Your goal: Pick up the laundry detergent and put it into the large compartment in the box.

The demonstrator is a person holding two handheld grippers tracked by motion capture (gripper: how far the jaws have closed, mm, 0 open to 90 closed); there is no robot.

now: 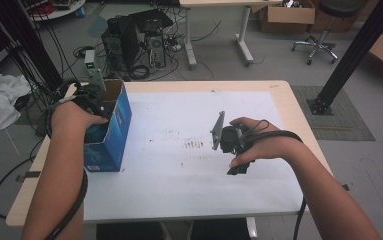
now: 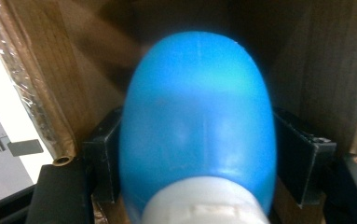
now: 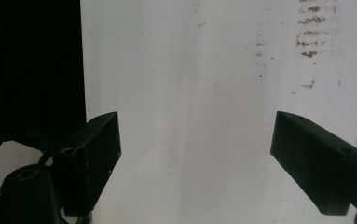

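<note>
My left gripper [image 1: 95, 102] reaches down into the blue box [image 1: 113, 131] at the desk's [image 1: 179, 195] left edge, its fingers [image 2: 102, 154] flanking a blue bottle [image 2: 197, 121] inside; whether they press it I cannot tell. My right gripper [image 3: 195, 154] hovers over the white desk with fingers wide apart, empty

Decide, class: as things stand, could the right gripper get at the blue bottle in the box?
Probably not directly. The blue bottle sits down inside the box, between the jaws of the left gripper, whose hand fills the opening. The right gripper hangs open over the bare sheet, well apart.
</note>
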